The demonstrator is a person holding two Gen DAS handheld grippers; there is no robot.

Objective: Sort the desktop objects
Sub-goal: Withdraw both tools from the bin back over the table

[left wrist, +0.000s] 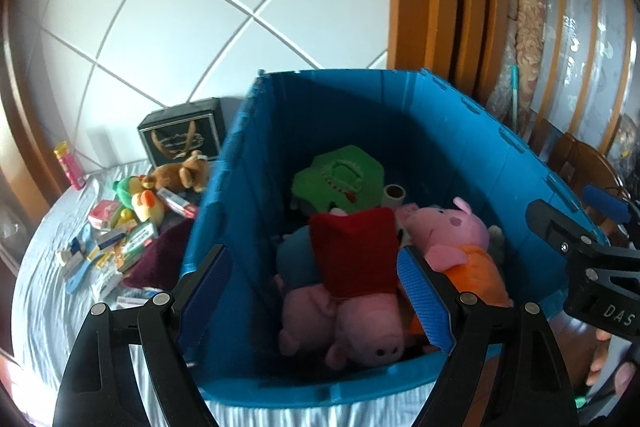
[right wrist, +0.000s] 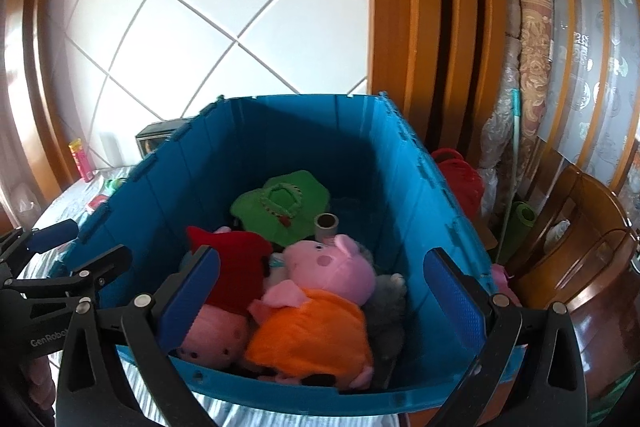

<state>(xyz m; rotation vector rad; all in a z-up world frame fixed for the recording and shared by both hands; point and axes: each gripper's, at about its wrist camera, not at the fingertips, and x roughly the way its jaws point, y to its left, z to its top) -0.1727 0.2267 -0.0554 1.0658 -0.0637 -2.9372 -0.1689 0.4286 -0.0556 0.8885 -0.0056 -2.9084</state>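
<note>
plush toys (right wrist: 312, 291) in bin (right wrist: 280, 131), small items (left wrist: 120, 235) left of bin

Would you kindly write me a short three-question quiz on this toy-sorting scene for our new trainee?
1. True or false: the pig plush in the orange dress lies inside the blue bin.
2. Where is the brown teddy bear? A) in the bin B) on the bed sheet outside it C) in the left tongs
3. Fill in: the flat plush at the back of the bin is coloured ____.

Key: 1 true; 2 B; 3 green.
</note>
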